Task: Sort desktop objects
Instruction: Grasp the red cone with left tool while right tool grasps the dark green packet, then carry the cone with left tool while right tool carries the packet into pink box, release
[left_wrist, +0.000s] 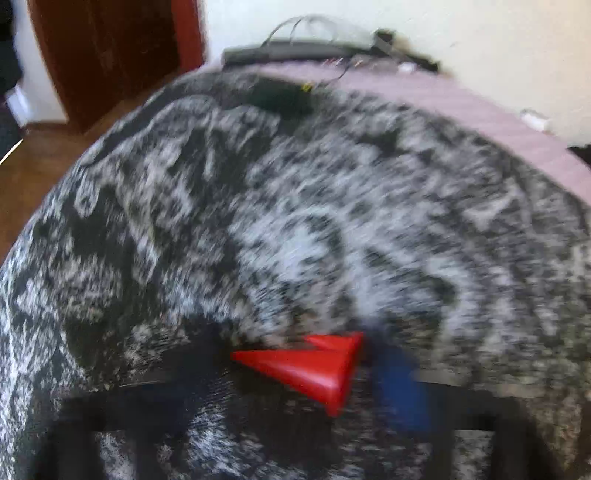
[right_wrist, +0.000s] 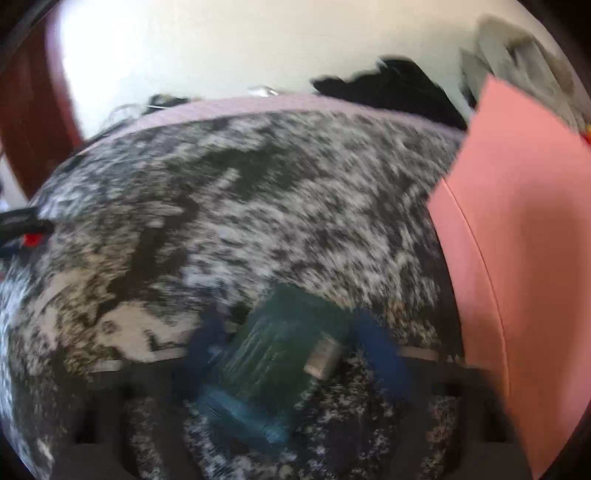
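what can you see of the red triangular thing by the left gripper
The red triangular piece looks like smooth, glossy plastic, wedge-shaped with sharp corners and flat faces, a long point running left. It lies low on the black-and-white speckled cloth, between the left gripper's fingers: the blue-padded finger sits right against its broad end, the other is a dark blur. Motion blur hides whether the pads press on it.

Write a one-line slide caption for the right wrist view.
Right gripper straddling a blurred teal object on a black-and-white speckled cloth, pink board at the right edge.
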